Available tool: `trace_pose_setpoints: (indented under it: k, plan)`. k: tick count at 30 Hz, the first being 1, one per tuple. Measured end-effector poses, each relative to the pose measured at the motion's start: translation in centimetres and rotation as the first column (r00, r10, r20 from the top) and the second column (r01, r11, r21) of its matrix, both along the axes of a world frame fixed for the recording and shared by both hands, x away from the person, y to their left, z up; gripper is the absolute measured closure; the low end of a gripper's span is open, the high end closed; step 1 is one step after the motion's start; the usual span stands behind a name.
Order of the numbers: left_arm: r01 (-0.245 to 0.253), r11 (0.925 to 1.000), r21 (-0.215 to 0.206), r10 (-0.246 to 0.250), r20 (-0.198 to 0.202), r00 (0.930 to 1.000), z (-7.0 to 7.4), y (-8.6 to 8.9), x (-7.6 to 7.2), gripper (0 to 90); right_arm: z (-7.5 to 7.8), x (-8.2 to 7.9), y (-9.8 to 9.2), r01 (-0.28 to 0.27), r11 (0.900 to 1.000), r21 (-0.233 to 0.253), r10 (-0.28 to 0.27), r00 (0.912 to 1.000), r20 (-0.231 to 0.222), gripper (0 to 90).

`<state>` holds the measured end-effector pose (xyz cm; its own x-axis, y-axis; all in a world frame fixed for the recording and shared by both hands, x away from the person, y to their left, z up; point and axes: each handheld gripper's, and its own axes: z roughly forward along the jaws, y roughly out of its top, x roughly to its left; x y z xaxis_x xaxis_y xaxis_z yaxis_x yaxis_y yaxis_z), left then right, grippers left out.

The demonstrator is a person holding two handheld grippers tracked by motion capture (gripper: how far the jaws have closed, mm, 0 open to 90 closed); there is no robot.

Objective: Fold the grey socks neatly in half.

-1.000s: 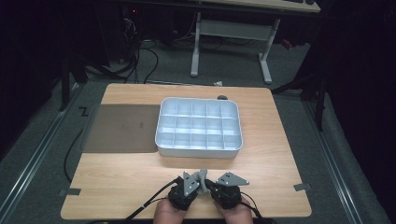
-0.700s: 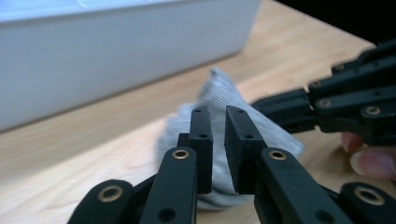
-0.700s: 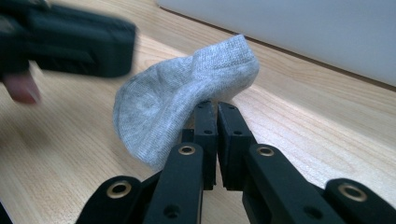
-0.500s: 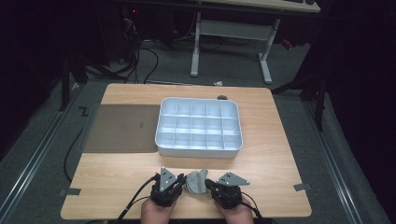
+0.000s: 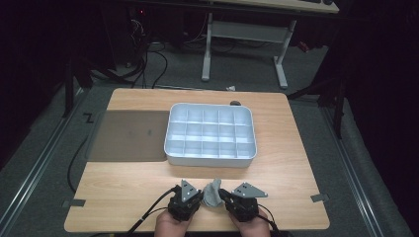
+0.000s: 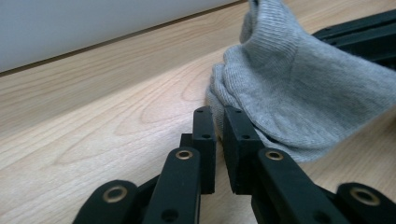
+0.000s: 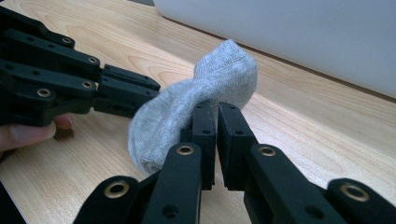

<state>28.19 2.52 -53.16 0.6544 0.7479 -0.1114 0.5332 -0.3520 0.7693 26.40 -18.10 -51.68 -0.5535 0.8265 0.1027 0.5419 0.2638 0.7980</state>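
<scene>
Both tongs, left (image 5: pixel 198 196) and right (image 5: pixel 225 196), are clamped on a grey sock (image 5: pixel 213 193) just in front of the white compartment tray (image 5: pixel 211 160), near the bench (image 5: pixel 128 185) edge. The step looks like handling the sock between them; next probably calls for lifting it toward the tray without losing either pinch.

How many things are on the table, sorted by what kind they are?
Grey sock: 1
White tray with compartments: 1
Dark mat: 1
Small dark thing behind the tray, too small to tell what it is: 1
Tongs, left and right, both pinching the sock: 2
Total: 6
</scene>
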Motion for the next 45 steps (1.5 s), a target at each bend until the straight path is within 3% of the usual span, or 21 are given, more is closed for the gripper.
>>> trace_pose_setpoints:
  k: [26, 37, 42, 45]
  plan:
    - [0.028, 0.9992, 0.029, -0.029, 0.014, 0.9995, 0.2, -1.5, -0.6, 83.9, 0.9, -0.6, 0.2, -0.026, 0.999, 0.026, 0.025, 0.9992, 0.033, 86.5]
    - [0.037, 0.9987, 0.035, -0.037, 0.016, 0.9992, 0.1, -1.3, -0.7, 85.1, -0.7, -0.2, 0.8, -0.055, 0.998, 0.039, 0.057, 0.9979, -0.033, 87.8]
    - [0.028, 0.9994, 0.020, -0.029, 0.027, 0.9992, 0.3, -0.9, -0.8, 84.1, -1.2, 0.2, 0.4, -0.055, 0.995, 0.079, 0.060, 0.9964, -0.060, 90.0]
    - [0.027, 0.9995, -0.014, -0.026, 0.053, 0.9982, 1.2, -0.6, -1.1, 84.4, -1.3, 0.2, 0.3, -0.056, 0.995, 0.086, 0.062, 0.9962, -0.062, 90.0]
